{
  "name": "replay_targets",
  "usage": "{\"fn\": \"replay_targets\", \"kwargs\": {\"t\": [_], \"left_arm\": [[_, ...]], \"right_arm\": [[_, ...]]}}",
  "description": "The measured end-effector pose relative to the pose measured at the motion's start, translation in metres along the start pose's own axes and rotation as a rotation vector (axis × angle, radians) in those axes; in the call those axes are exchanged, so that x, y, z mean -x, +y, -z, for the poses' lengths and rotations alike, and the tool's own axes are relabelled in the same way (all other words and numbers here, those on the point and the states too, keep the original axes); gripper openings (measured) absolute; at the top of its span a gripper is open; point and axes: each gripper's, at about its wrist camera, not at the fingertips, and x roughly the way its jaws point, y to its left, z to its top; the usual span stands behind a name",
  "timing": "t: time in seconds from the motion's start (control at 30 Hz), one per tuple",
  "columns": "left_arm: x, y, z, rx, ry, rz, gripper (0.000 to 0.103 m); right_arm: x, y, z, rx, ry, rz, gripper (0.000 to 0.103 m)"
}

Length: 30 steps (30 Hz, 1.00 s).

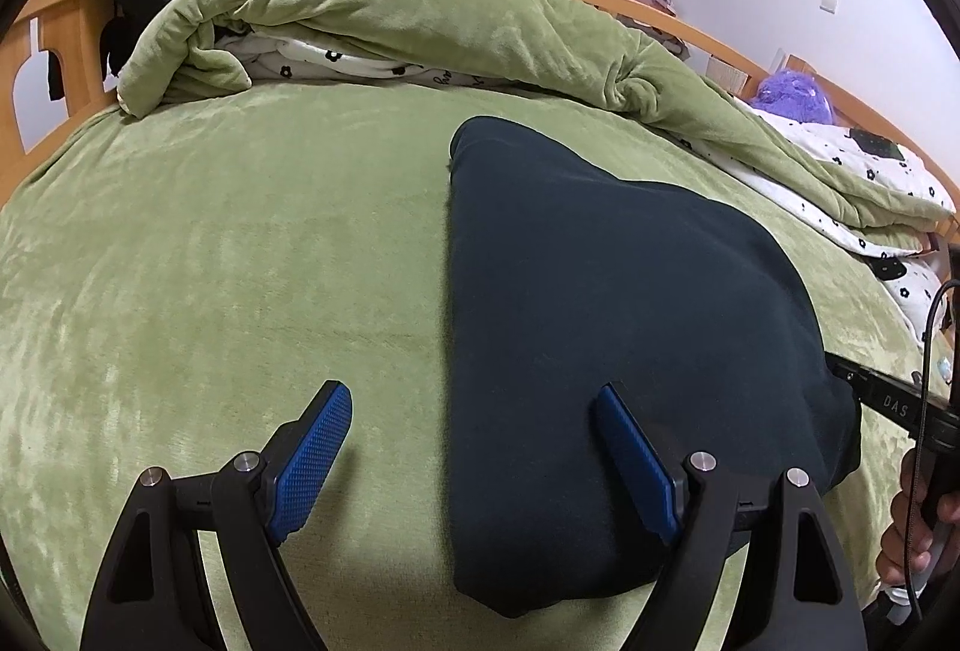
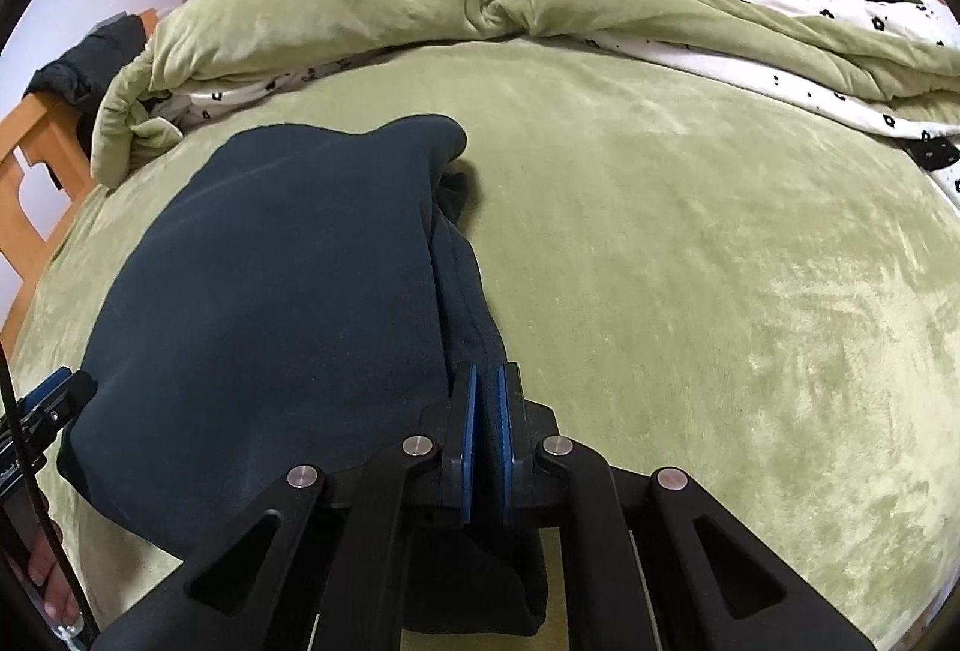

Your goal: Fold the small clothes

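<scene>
Left wrist view first: the left gripper (image 1: 474, 447) hovers with its jaws wide and nothing between them, straddling the near left edge of the dark garment (image 1: 600, 321). One blue pad sits over the green bedspread (image 1: 210, 261), the other over the cloth. The garment lies partly folded on the bed, right of centre, a rumpled green quilt (image 1: 390, 21) heaped behind it. At the far right edge the right gripper (image 1: 888, 399) pokes in at the garment's right side, a person's hand (image 1: 912, 525) on its handle.

Over to the right wrist view: the right gripper (image 2: 486, 405) has its jaws nearly together, and the dark garment (image 2: 288, 291) runs right up to the pads. They look pinched on the layered right edge, where a narrow strip shows beside the main fold, though the exact bite is hard to make out. The left gripper (image 2: 42, 405) peeks in at the left margin.

My read: one side secured, the other still to be taken. To do this well, the left gripper should drop onto its edge and catch all the layers, matching the right's position along the hem, so both sides lift evenly and the fold lands square.
</scene>
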Motion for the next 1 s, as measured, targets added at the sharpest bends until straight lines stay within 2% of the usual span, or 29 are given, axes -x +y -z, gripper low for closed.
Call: {"fn": "replay_targets", "kwargs": {"t": [0.17, 0.23, 0.37, 0.43, 0.53, 0.63, 0.73, 0.87, 1.0], "left_arm": [[0.002, -0.001, 0.001, -0.003, -0.004, 0.003, 0.083], [0.002, -0.002, 0.002, -0.003, -0.003, 0.002, 0.083], [0.006, -0.003, 0.003, -0.006, -0.006, 0.003, 0.083], [0.01, -0.004, 0.004, -0.009, -0.008, 0.002, 0.083], [0.018, -0.008, 0.005, -0.014, -0.012, 0.003, 0.083], [0.031, -0.012, 0.004, -0.026, -0.032, -0.004, 0.083], [0.046, -0.014, 0.002, -0.033, -0.054, -0.013, 0.083], [0.073, -0.016, -0.002, -0.019, -0.081, -0.006, 0.083], [0.103, -0.02, -0.006, -0.023, -0.115, -0.028, 0.083]], "right_arm": [[0.013, 0.003, -0.004, -0.017, -0.034, -0.009, 0.01], [0.017, 0.005, -0.005, -0.025, -0.046, -0.031, 0.016], [0.024, 0.013, -0.008, -0.013, -0.057, -0.044, 0.019], [0.026, 0.02, -0.007, 0.004, -0.053, -0.047, 0.027], [0.023, 0.032, -0.002, 0.04, -0.028, -0.057, 0.031], [0.019, 0.039, 0.007, 0.07, 0.002, -0.048, 0.032], [0.027, 0.043, 0.014, 0.081, -0.008, -0.031, 0.033], [0.051, 0.043, 0.015, 0.063, -0.01, -0.025, 0.039], [0.088, 0.043, 0.012, 0.048, -0.058, 0.008, 0.046]]}}
